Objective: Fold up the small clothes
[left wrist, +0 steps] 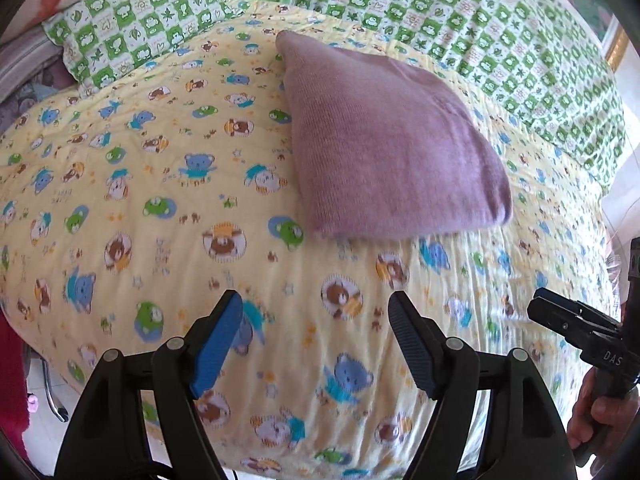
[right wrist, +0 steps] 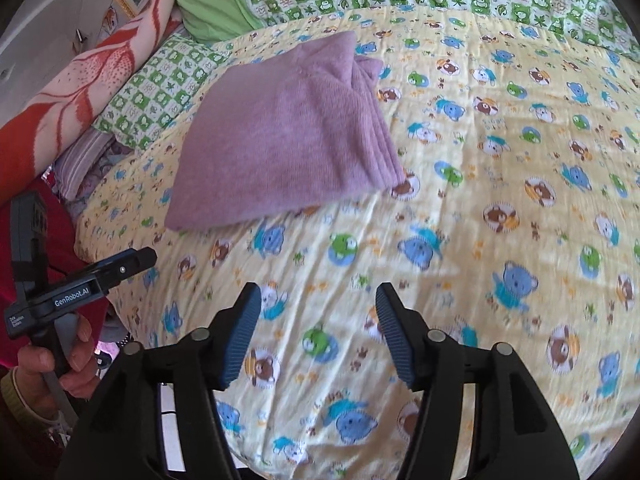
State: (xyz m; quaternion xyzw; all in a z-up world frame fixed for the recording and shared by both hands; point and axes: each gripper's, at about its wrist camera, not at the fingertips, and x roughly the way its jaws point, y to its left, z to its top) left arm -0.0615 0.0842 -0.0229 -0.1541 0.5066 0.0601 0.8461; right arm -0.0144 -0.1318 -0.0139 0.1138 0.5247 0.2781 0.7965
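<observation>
A folded purple knit garment (left wrist: pixel 384 140) lies flat on the yellow bear-print quilt (left wrist: pixel 160 200); in the right wrist view the same garment (right wrist: pixel 280 136) shows its stacked folded edges on its right side. My left gripper (left wrist: pixel 316 312) hovers open over bare quilt, short of the garment, nothing between its blue pads. My right gripper (right wrist: pixel 318 308) also stands open above the quilt (right wrist: pixel 480 240), nearer than the garment and empty. Each gripper shows at the edge of the other's view, held by a hand.
A green-and-white checked pillow (left wrist: pixel 132 36) and a checked cover (left wrist: pixel 500 40) lie behind the quilt. A red-and-white blanket roll (right wrist: pixel 80 88) runs along the left. A hand (right wrist: pixel 52 364) grips the other tool's handle by the bed's near edge.
</observation>
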